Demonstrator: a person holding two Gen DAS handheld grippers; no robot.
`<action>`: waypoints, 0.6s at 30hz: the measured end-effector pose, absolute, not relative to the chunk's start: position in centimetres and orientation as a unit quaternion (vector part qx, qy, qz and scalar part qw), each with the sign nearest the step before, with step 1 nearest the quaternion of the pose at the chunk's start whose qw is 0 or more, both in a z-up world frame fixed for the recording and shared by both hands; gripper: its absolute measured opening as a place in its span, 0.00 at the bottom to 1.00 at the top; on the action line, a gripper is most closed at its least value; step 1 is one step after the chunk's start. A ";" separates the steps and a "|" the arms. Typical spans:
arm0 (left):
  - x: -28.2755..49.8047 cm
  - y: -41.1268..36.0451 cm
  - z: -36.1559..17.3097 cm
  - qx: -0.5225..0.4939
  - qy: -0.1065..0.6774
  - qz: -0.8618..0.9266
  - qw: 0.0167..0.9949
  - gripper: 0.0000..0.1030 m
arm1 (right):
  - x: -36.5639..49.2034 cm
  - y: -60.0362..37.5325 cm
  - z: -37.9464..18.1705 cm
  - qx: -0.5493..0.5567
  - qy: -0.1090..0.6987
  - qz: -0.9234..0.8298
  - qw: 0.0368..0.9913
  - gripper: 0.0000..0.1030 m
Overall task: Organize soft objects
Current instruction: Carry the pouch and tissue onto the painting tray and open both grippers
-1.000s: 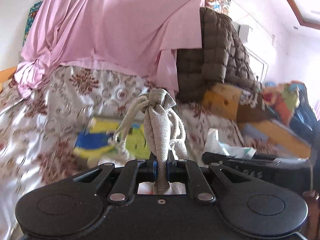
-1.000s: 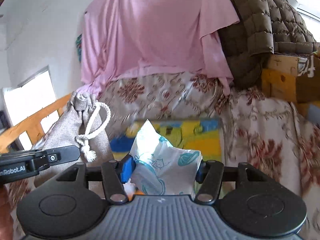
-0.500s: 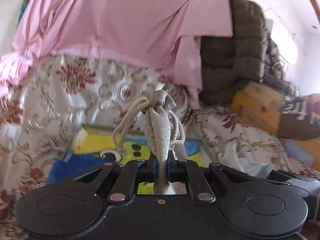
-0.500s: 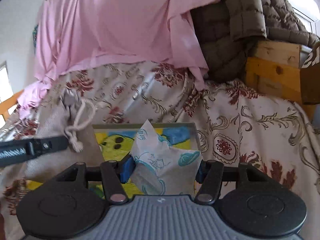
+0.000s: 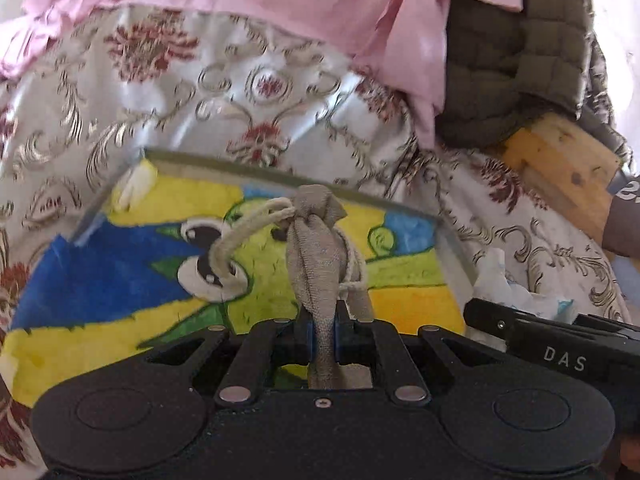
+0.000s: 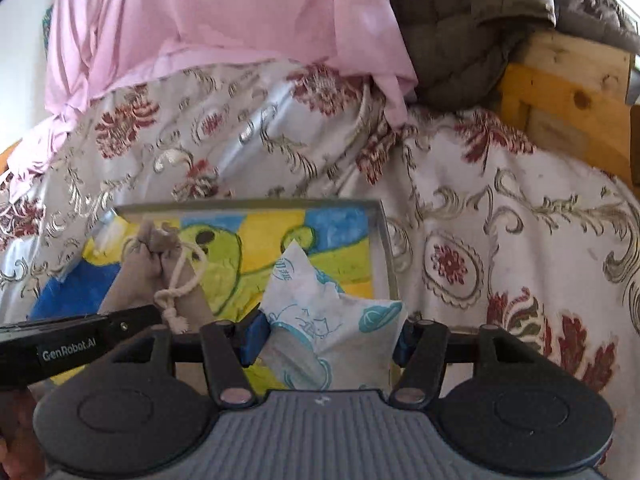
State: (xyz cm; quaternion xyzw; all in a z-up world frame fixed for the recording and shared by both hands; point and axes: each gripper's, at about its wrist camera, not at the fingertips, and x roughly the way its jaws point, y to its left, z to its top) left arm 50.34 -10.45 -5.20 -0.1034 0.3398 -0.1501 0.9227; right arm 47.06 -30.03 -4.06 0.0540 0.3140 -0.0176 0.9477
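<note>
Holding the pouch (image 5: 316,240) pinched by its neck in my left gripper (image 5: 323,336) and the tissue pack (image 6: 332,320) clamped in my right gripper (image 6: 326,340), both above the tray (image 6: 382,240), I judge placement is next: lower, then spread each pair of fingers.

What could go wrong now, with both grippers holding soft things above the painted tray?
The left gripper pinches only the neck of the grey drawstring pouch, so it may slip out. Its loose cord could snag. The right gripper holds the tissue pack, which may land across the tray rim.
</note>
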 end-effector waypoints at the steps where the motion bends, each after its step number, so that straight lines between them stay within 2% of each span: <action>1: 50.4 -10.5 -5.3 -0.102 0.345 -0.149 0.921 0.10 | 47.1 -30.3 -4.2 0.060 0.318 -0.016 0.946 0.63; 3: 50.3 -10.7 -5.4 -0.096 0.352 -0.148 0.919 0.11 | 47.3 -30.7 -4.6 0.071 0.327 -0.014 0.942 0.63; 8: 49.8 -11.3 -5.1 -0.072 0.369 -0.136 0.917 0.20 | 47.1 -31.1 -4.7 0.074 0.336 -0.009 0.939 0.77; 13: 48.2 -11.0 -3.4 -0.056 0.358 -0.125 0.924 0.49 | 46.3 -31.4 -3.1 0.071 0.325 -0.001 0.943 0.86; 16: 46.9 -10.5 -1.7 -0.059 0.338 -0.118 0.932 0.61 | 45.0 -31.4 -1.2 0.069 0.305 0.002 0.950 0.94; 18: 45.8 -10.1 -0.4 -0.064 0.323 -0.111 0.938 0.65 | 43.8 -31.5 0.2 0.074 0.288 0.002 0.955 0.96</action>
